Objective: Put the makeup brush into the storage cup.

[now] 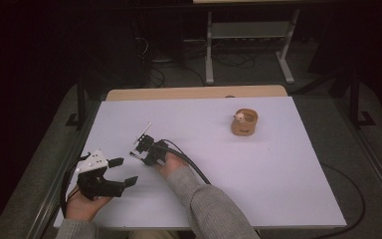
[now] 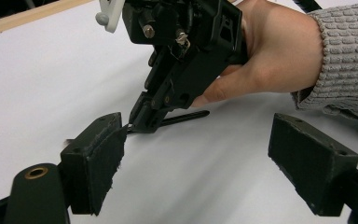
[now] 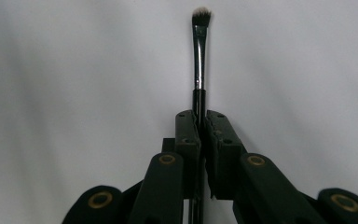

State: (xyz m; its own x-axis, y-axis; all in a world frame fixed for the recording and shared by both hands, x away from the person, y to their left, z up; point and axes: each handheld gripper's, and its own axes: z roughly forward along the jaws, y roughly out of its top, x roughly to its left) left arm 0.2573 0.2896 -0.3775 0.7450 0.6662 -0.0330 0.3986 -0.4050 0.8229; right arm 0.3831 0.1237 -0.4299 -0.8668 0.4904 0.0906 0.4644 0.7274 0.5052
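Observation:
A slim makeup brush (image 3: pixel 198 70) with a black handle, a silver ferrule and a pale tuft lies along the white table. My right gripper (image 3: pixel 201 116) is shut on its handle, the two pads pressed against it from both sides. In the left gripper view the same gripper (image 2: pixel 137 126) pinches the brush low at the table, and the black handle (image 2: pixel 186 115) sticks out behind the jaws. In the high view my right gripper (image 1: pixel 146 149) is left of the table's middle. My left gripper (image 1: pixel 124 172) rests at the near left, open, with nothing between its jaws.
A round wooden cup (image 1: pixel 244 123) with a small pale item inside stands at the back right of the white tabletop (image 1: pixel 258 179). A cable (image 1: pixel 194 167) trails from my right gripper across the table. Behind the table stands a metal frame (image 1: pixel 248 45).

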